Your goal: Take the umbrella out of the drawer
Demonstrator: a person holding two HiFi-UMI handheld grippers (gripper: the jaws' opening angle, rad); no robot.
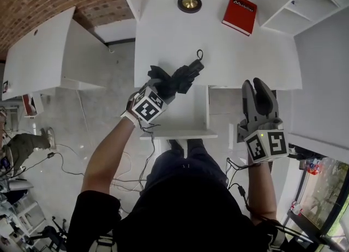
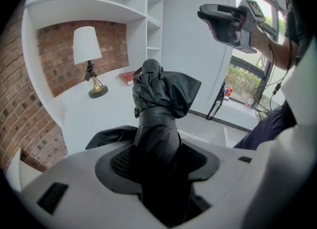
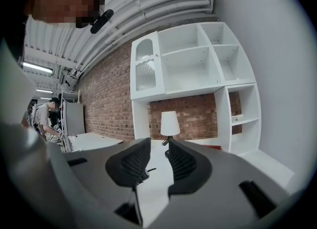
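A black folded umbrella [image 1: 184, 75] hangs above the open white drawer [image 1: 180, 134] at the desk's front edge. My left gripper [image 1: 166, 85] is shut on its bundled fabric. In the left gripper view the umbrella [image 2: 158, 99] fills the gap between the jaws of the left gripper [image 2: 158, 161] and sticks out ahead, with its strap end towards the desk. My right gripper [image 1: 260, 90] hovers to the right of the drawer. In the right gripper view the right gripper [image 3: 158, 161] stands open, a narrow gap between the pads and nothing in it.
On the white desk [image 1: 163, 33] stand a lamp [image 1: 189, 1] at the back and a red book [image 1: 240, 13]. A white shelf unit [image 1: 294, 0] stands at the right. Another white table [image 1: 43, 54] is at the left. Cables [image 1: 71, 163] lie on the floor.
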